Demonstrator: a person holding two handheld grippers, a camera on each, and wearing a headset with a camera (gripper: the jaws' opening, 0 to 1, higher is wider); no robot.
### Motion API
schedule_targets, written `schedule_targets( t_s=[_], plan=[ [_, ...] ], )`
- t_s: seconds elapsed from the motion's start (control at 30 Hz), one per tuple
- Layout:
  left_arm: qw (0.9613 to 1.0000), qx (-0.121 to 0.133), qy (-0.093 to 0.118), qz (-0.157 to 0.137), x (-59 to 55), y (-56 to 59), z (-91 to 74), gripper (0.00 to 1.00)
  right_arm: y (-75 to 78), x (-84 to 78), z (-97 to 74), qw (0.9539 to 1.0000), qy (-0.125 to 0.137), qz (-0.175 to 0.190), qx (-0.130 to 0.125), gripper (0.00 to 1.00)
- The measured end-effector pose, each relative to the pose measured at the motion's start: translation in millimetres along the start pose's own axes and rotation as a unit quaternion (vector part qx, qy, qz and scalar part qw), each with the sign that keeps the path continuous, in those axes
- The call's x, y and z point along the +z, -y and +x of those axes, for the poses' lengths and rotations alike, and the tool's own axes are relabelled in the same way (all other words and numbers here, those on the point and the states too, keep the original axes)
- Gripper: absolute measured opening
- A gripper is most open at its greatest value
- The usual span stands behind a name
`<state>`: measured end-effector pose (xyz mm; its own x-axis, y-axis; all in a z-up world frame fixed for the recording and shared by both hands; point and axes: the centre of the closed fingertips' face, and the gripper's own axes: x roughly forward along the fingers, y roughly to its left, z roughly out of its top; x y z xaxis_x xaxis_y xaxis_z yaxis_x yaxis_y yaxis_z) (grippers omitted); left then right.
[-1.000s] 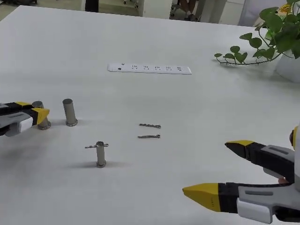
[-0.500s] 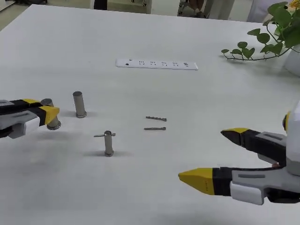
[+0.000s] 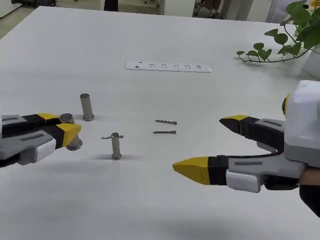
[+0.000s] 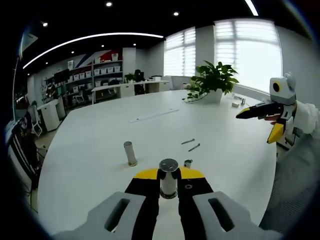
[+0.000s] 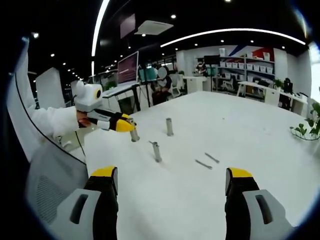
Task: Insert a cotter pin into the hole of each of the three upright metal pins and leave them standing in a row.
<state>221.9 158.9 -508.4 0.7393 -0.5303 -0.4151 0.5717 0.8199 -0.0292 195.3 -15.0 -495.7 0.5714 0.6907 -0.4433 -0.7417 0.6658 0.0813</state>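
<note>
White counter [image 3: 150, 200] carries a power strip [image 3: 168, 66] near the top. At left centre the left gripper [image 3: 64, 125] is clamped on one metal pin [image 4: 168, 181]. The right gripper [image 3: 199, 143] gapes wide and empty at lower right. Two loose cotter pins [image 3: 165, 122] lie mid-frame.

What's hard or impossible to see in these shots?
- Head view: a yellow jaw of the left gripper covers the middle of the metal pin it holds, so its hole is hidden.
- Head view: the two loose cotter pins are too small to show detail.
- Head view: the plant is cut off by the right edge.
</note>
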Motion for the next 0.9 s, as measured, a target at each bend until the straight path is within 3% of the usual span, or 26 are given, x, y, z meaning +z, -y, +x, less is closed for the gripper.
schedule_targets(
  t_s=[0.17,0.43,0.63,0.9],
  plan=[
    [0.9998,-0.010,0.005,-0.016,-1.3,17.7,2.9,0.09,-6.4,-0.2,0.8,1.0000,0.003,0.000,0.006,0.87],
    [0.9986,-0.042,-0.027,0.019,-21.9,50.4,16.8,0.09,-7.3,2.4,0.6,0.9999,0.009,0.003,0.005,0.86],
    [0.9980,-0.044,-0.039,0.023,-28.7,59.8,31.0,0.09,-6.9,2.7,1.5,0.9999,0.009,0.000,0.006,0.86],
    [0.9978,-0.048,-0.039,0.023,-32.5,61.0,40.7,0.09,-13.2,3.8,1.9,0.9997,0.012,0.006,0.019,0.86]
  ],
)
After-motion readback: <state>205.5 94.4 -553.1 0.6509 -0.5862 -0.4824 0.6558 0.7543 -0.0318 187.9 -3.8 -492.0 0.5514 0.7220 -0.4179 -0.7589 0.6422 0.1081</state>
